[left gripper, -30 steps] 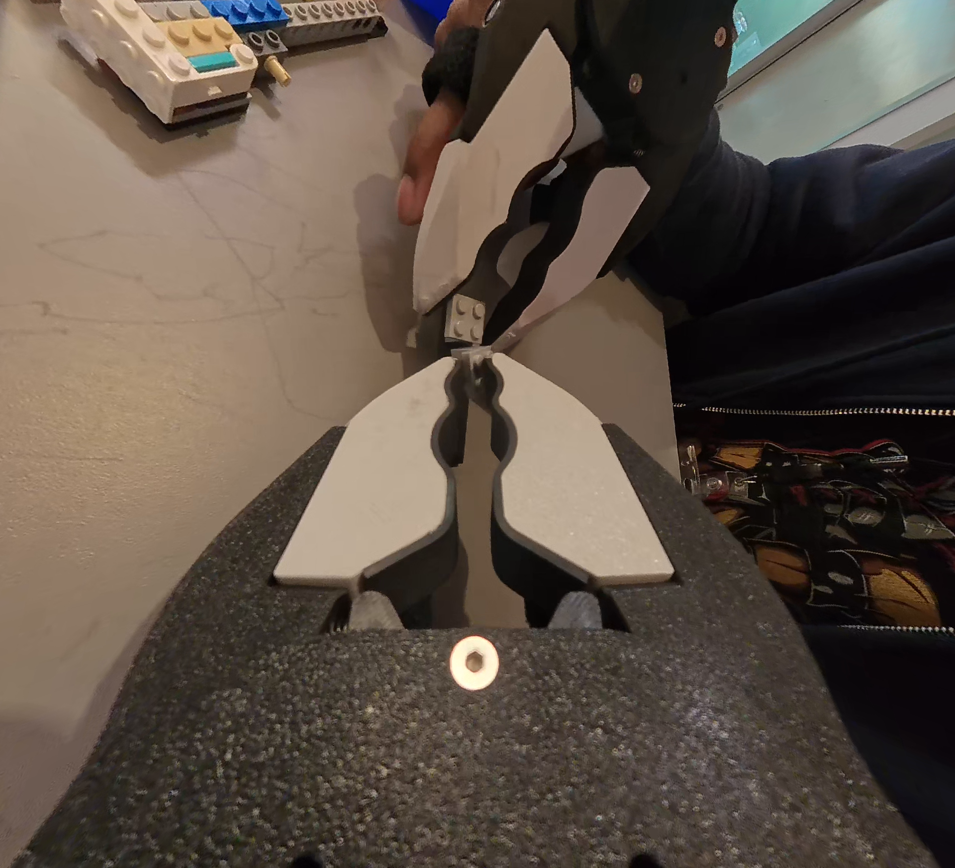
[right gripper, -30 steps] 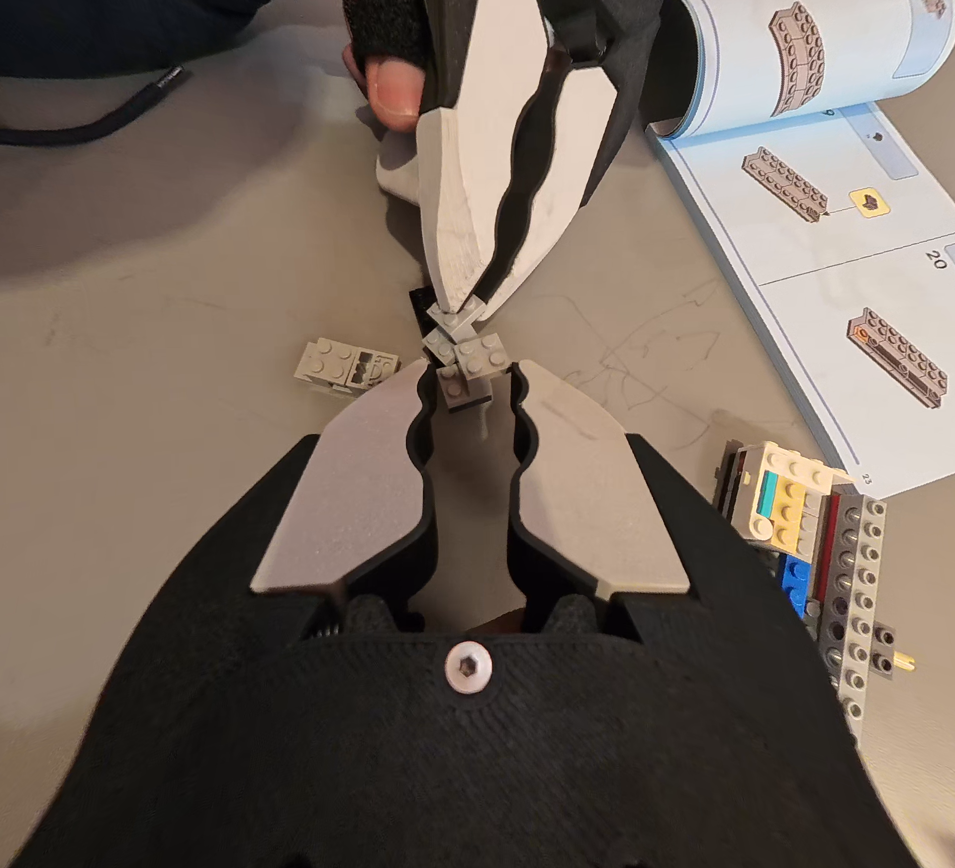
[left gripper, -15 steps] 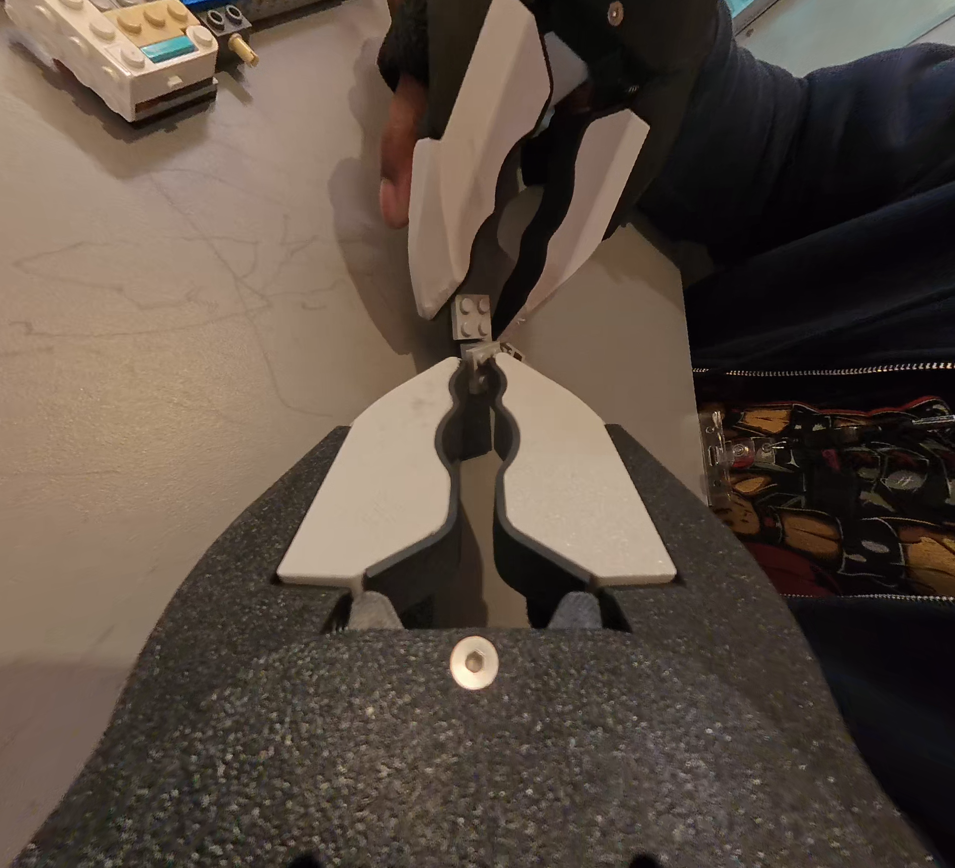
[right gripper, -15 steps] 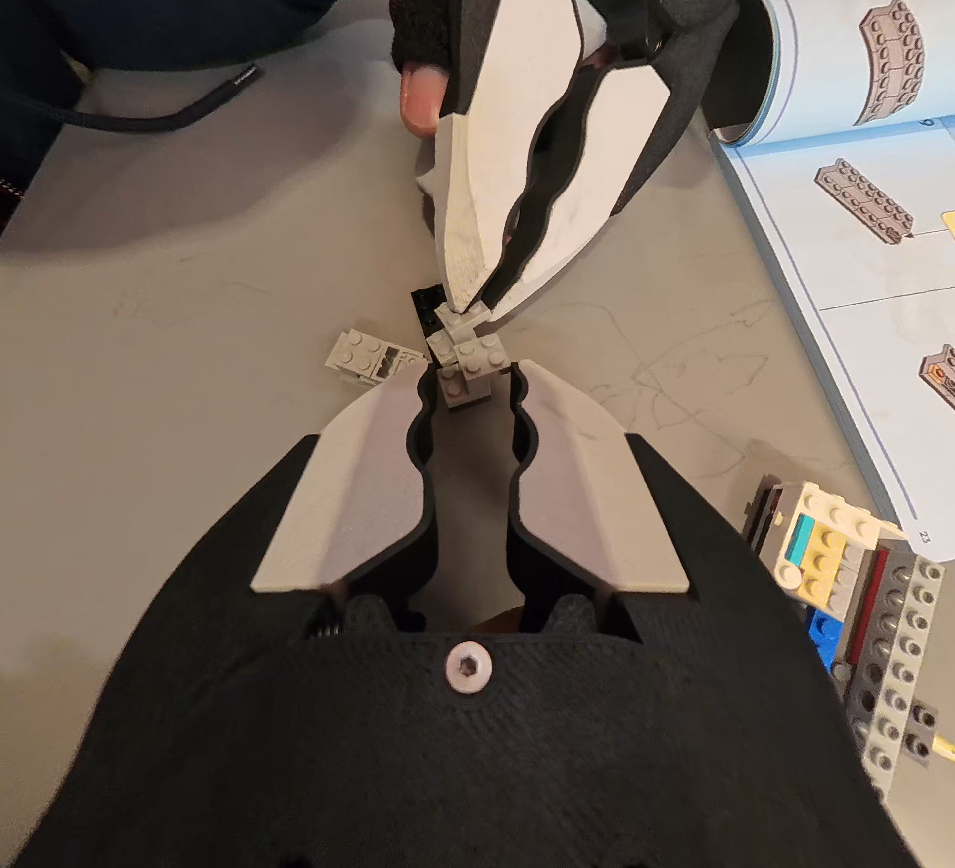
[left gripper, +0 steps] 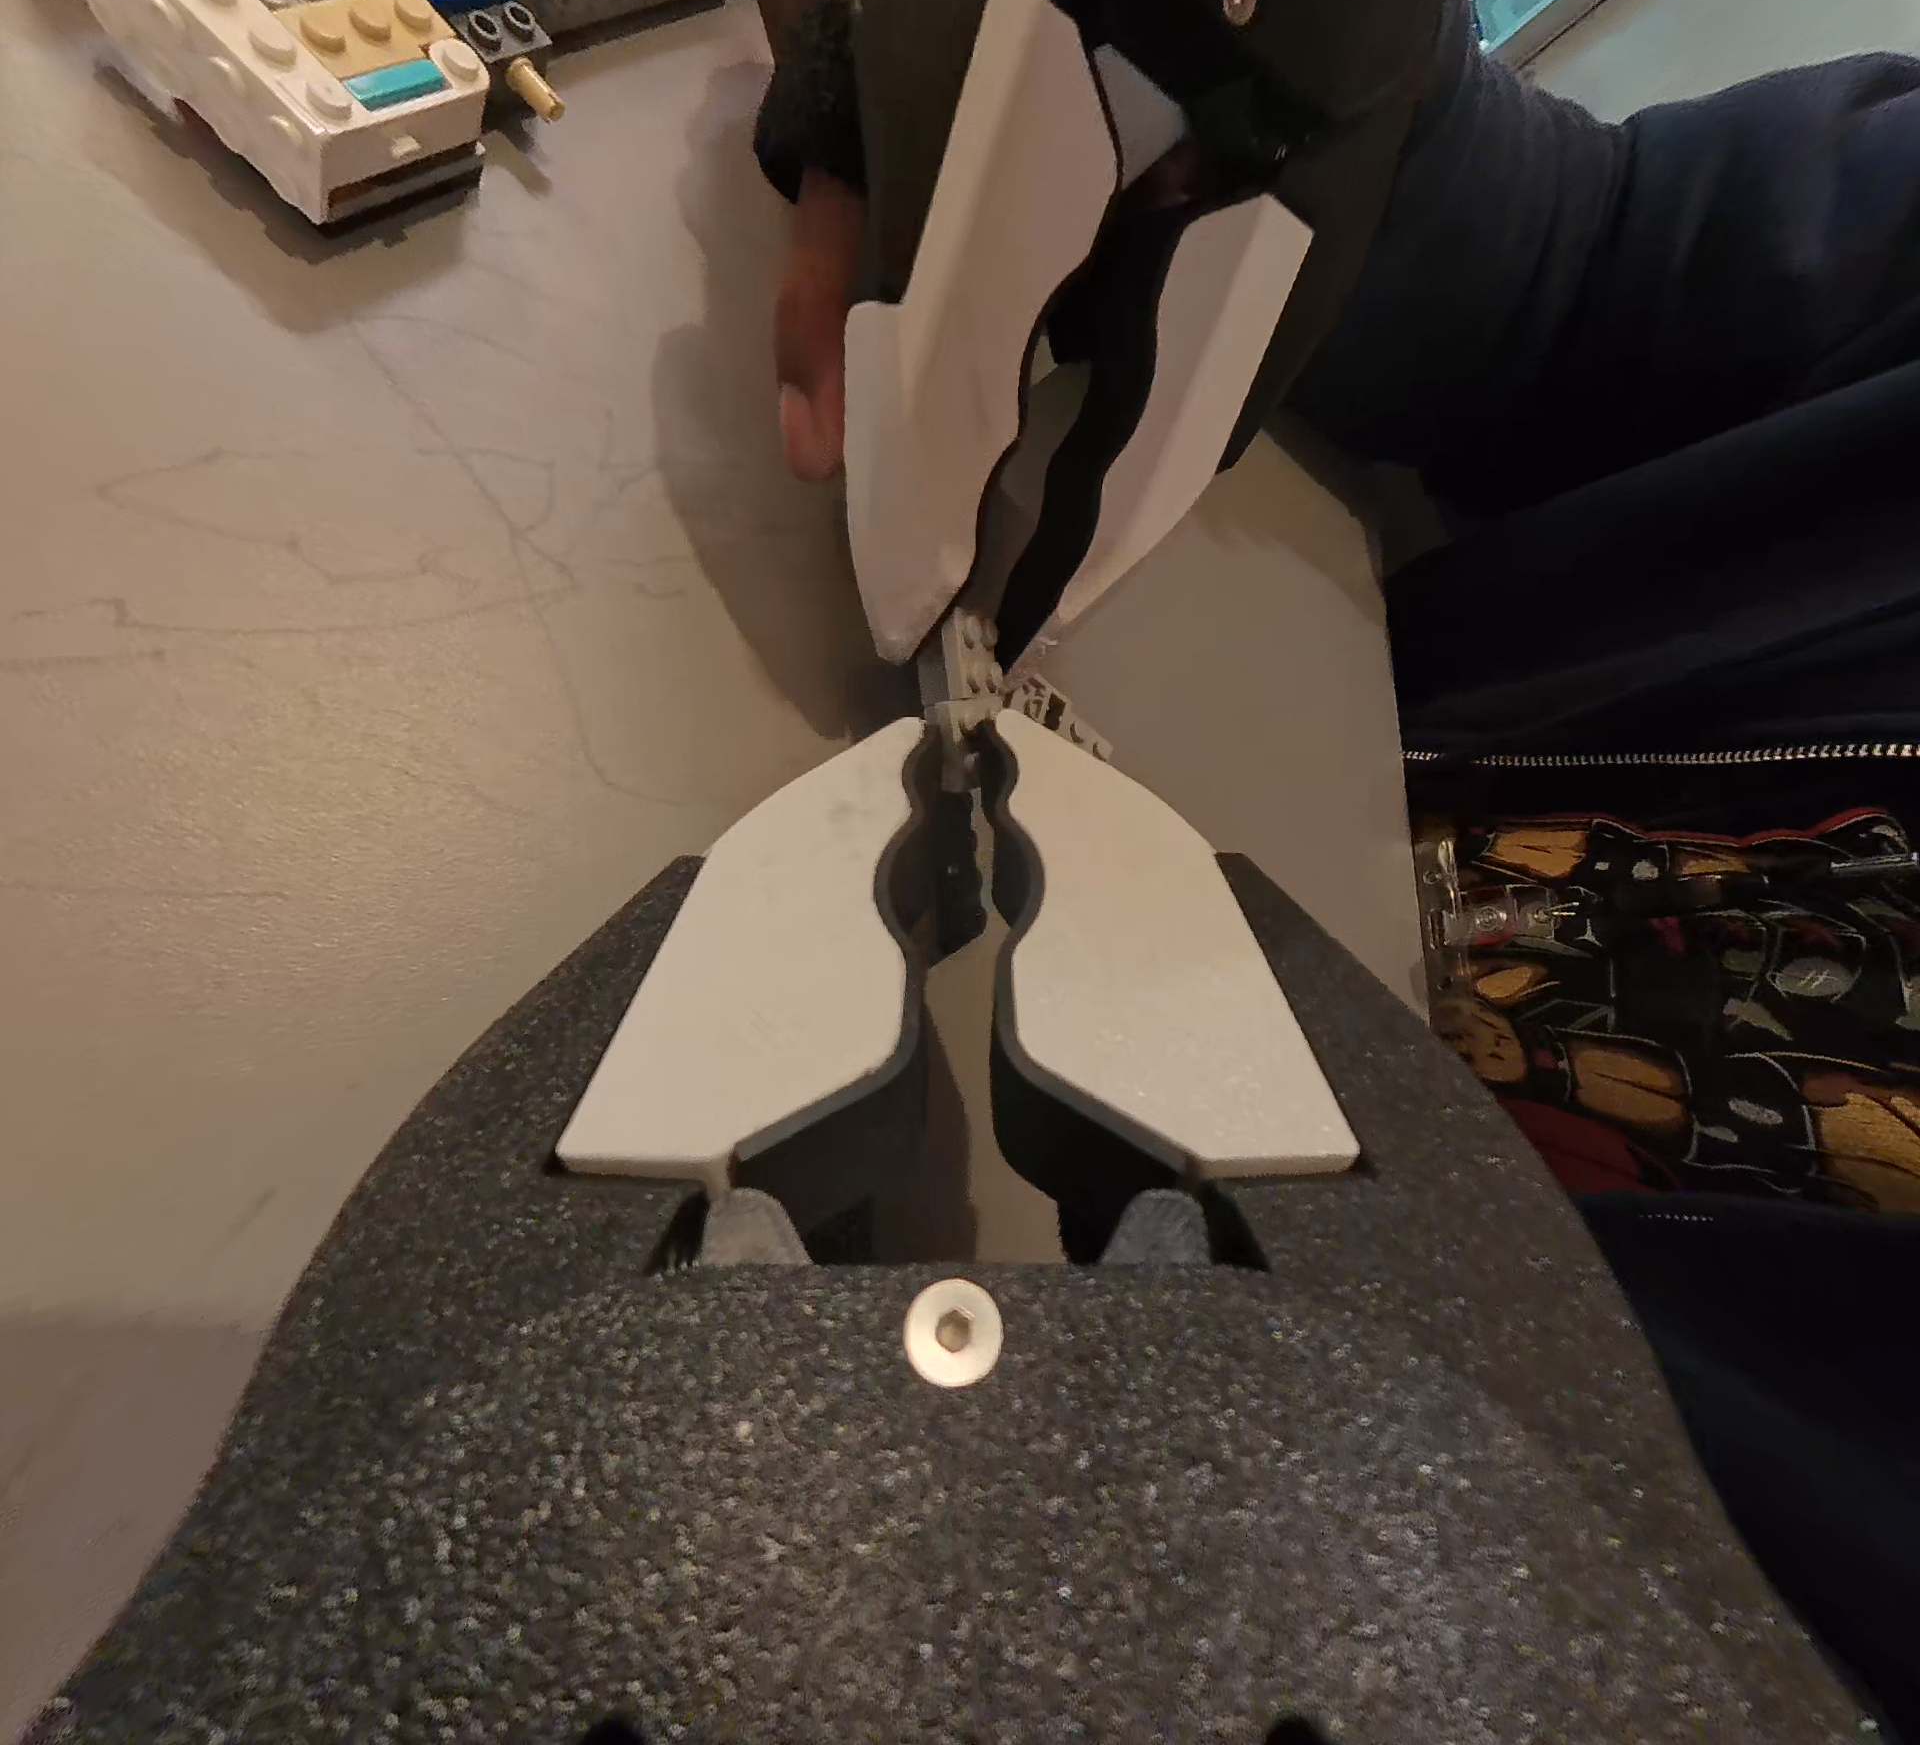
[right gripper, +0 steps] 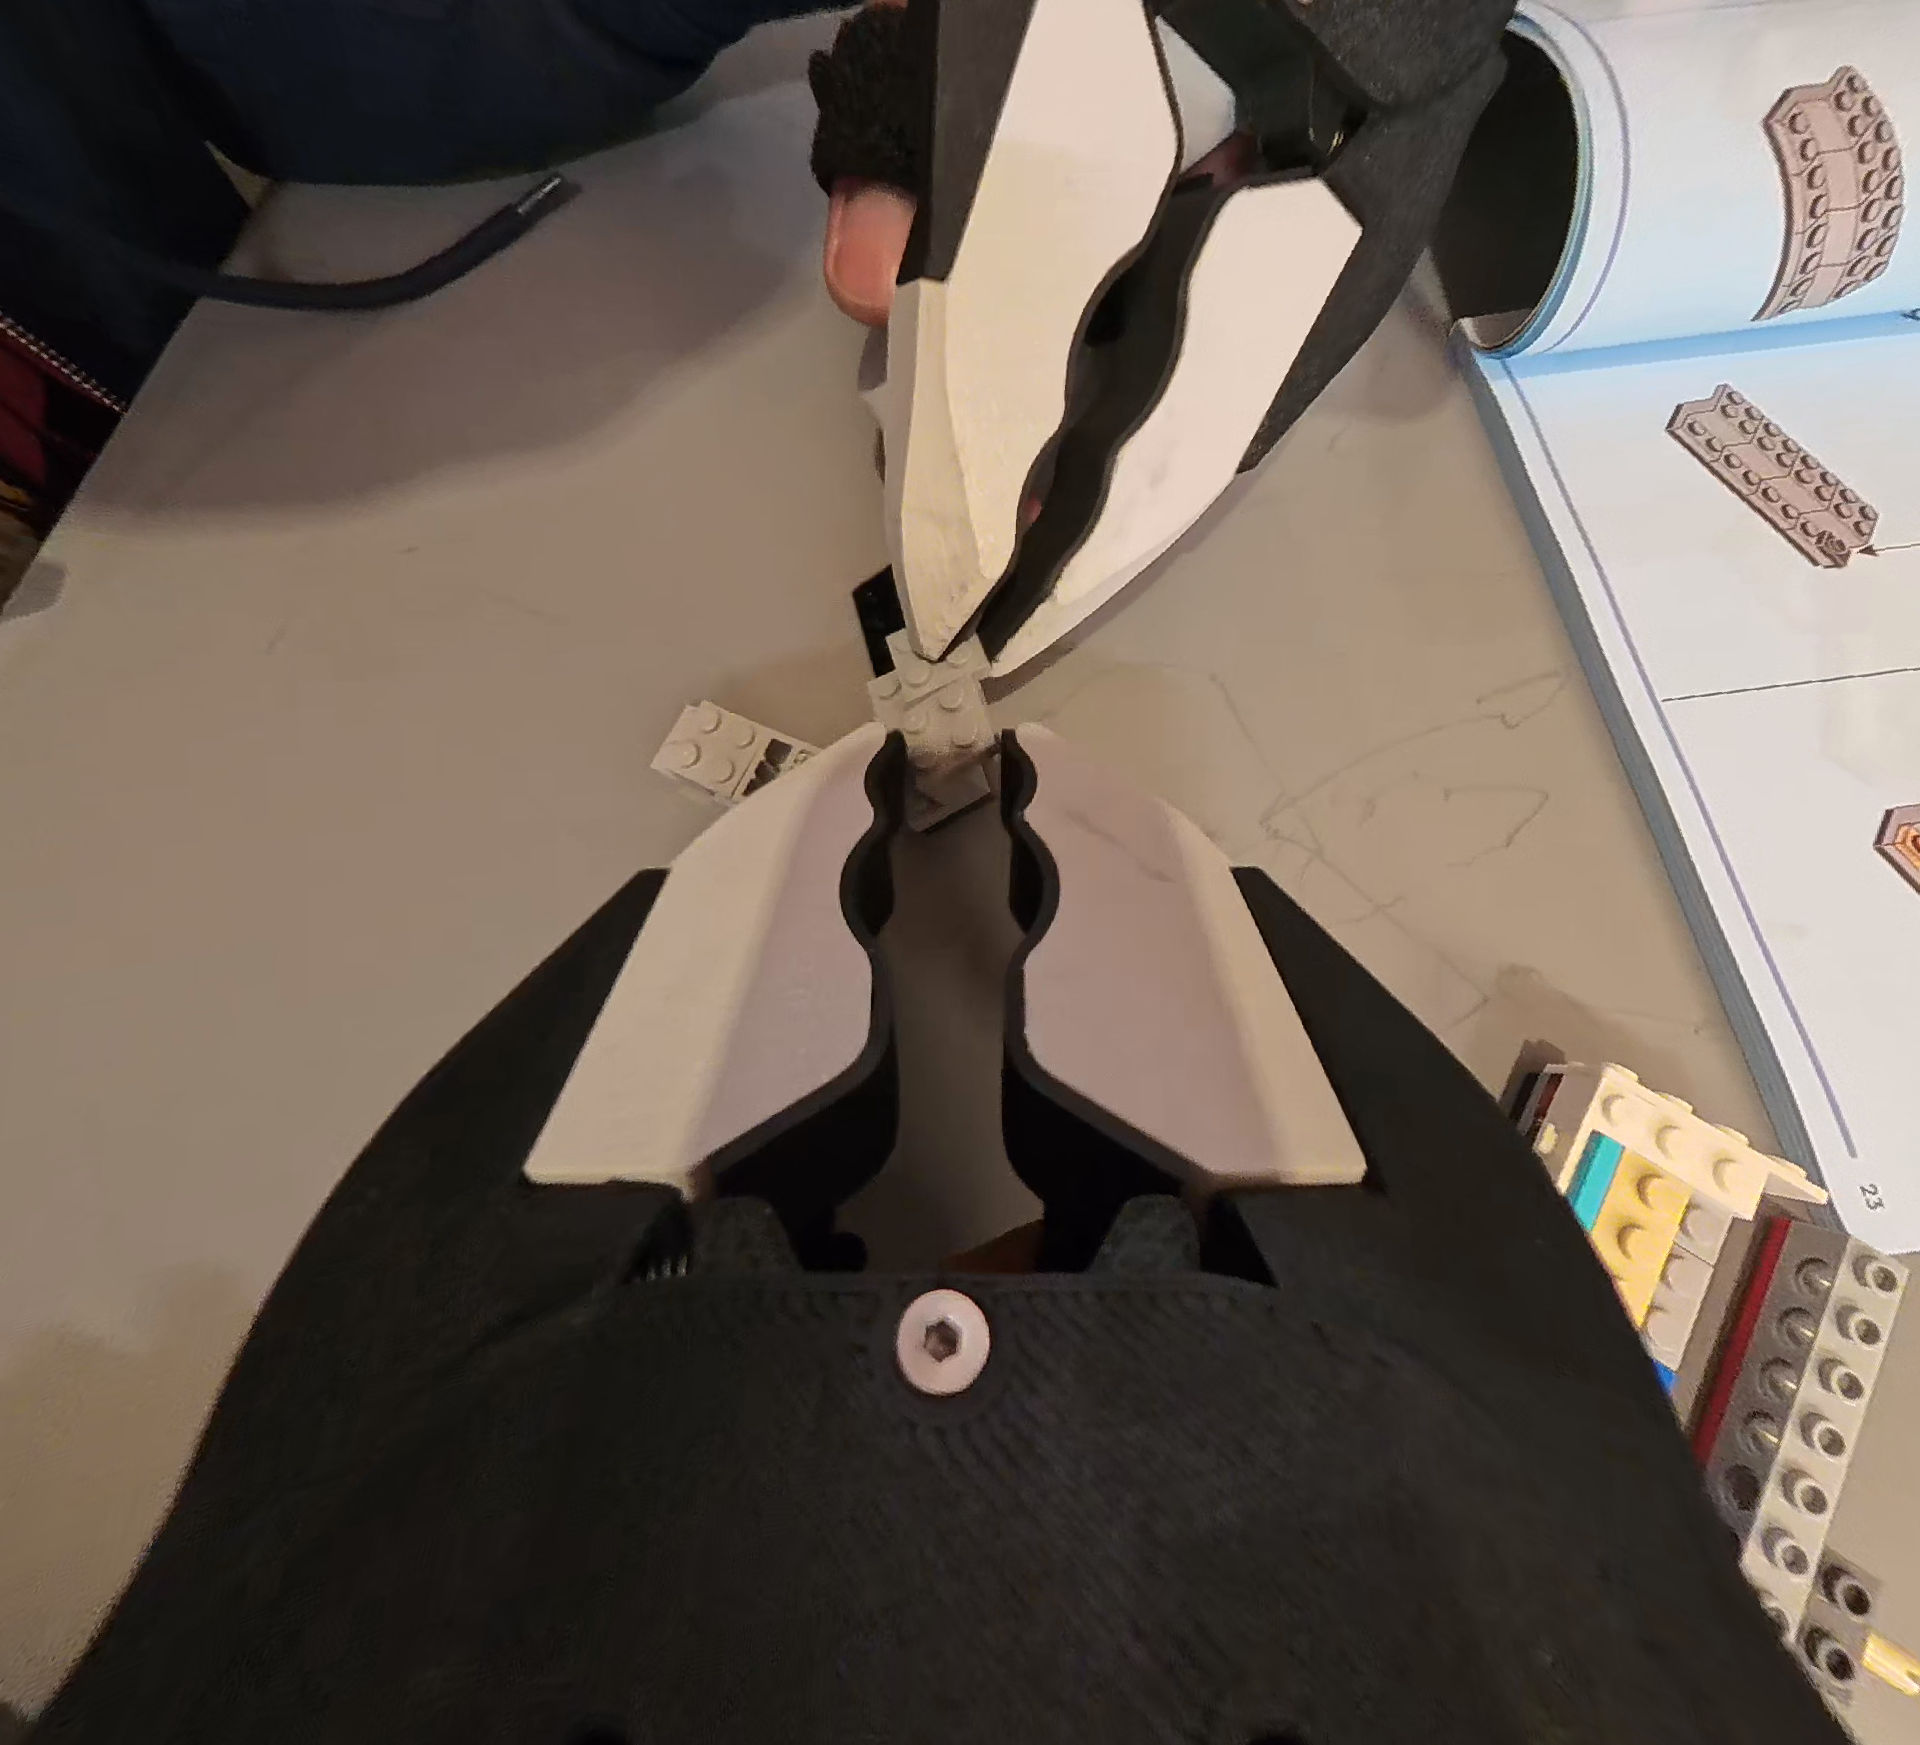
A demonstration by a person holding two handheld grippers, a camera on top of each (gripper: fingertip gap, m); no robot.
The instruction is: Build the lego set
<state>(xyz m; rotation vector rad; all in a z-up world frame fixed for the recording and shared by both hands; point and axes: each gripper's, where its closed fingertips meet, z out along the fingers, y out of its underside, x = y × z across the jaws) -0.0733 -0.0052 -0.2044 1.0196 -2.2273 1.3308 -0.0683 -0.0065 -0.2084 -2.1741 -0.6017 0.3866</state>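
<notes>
Grey studded plastic all round: the left hand-held gripper is nearly closed, its smooth pale fingers pinching a thin grey plate edge-on. The right hand-held gripper is clamped on a small grey brick, a darker piece under it, and the two parts meet stud to stud just above the matte beige desk. Another grey plate lies flat just left of the right one's fingertips. Both gripper bodies are grainy black printed plastic with wavy inner pads. A blocky white, tan and blue model sits well apart. A glossy booklet lies open.
</notes>
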